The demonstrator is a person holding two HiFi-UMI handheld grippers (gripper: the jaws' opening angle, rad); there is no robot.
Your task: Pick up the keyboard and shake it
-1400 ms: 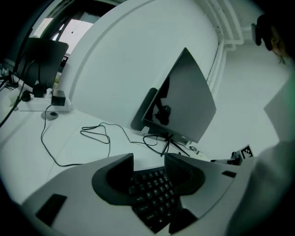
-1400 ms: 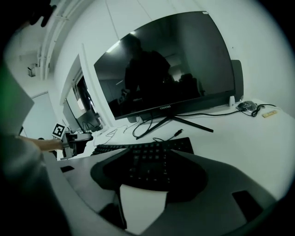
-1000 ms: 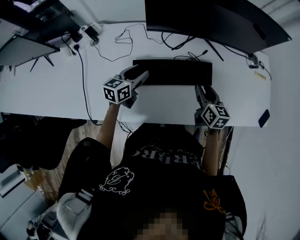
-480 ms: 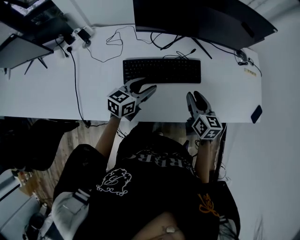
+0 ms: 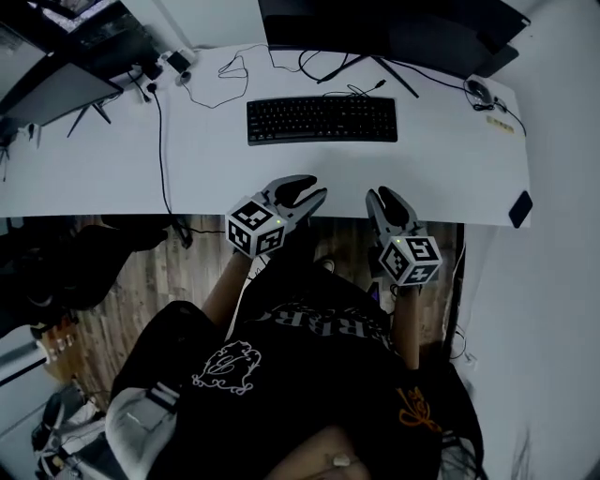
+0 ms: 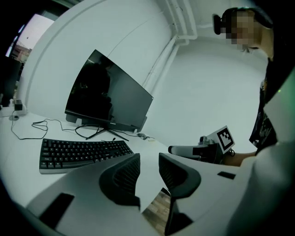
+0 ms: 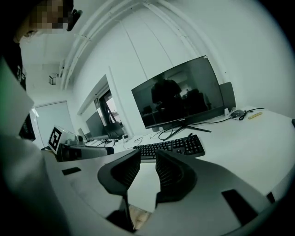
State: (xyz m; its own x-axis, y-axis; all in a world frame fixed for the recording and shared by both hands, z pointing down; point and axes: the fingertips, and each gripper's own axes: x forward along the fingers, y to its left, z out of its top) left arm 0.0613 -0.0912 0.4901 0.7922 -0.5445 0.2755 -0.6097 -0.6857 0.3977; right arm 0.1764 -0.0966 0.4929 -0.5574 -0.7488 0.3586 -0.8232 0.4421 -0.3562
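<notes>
Left tongs (image 5: 309, 189) | right tongs (image 5: 384, 195) | both empty, narrowly apart, just closing | keyboard (image 5: 322, 119) on desk (image 5: 450, 159) | monitor (image 6: 108, 92) logo unreadable

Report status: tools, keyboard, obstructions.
Left tool, right tool: empty, jaws apart, just been closing. Keyboard flat on desk, untouched. Nothing in the way.

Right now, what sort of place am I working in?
Probably an office workstation: a long white desk carrying a black keyboard, a large dark monitor on a stand, and loose cables trailing across it.
</notes>
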